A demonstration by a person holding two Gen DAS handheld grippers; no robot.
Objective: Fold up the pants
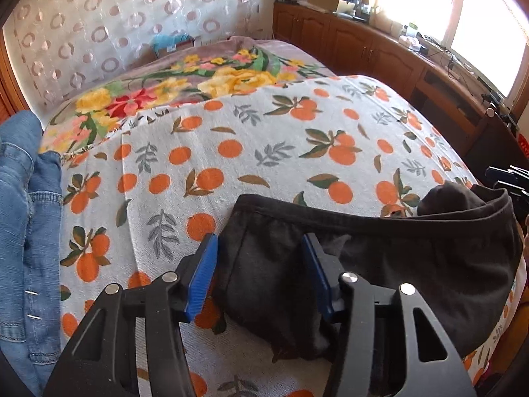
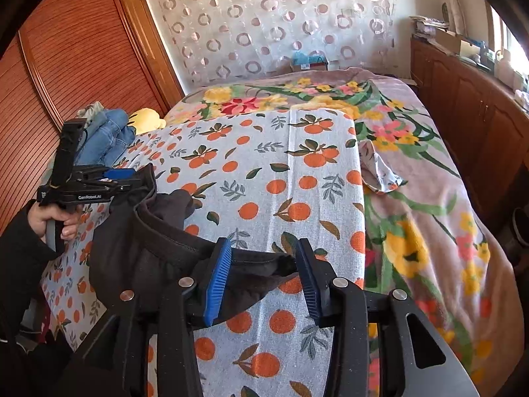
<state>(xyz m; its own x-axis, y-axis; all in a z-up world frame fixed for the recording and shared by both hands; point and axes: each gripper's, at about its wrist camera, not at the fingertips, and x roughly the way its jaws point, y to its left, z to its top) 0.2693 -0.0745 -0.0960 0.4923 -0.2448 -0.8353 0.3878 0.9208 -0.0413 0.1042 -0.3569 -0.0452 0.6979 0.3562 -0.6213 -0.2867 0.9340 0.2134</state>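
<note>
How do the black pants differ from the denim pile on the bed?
The black pants are plain dark knit, while the denim pile is blue with visible stitching. The black pants lie spread near the bed's front edge between both grippers; the denim pile sits bunched at the far left side. Both rest on the orange-print cover.

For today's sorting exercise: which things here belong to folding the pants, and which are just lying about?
Job in hand:
- black pants
- left tool
- right tool
- orange-print sheet

Lying about:
- blue jeans
- yellow soft toy
- small patterned cloth
</note>
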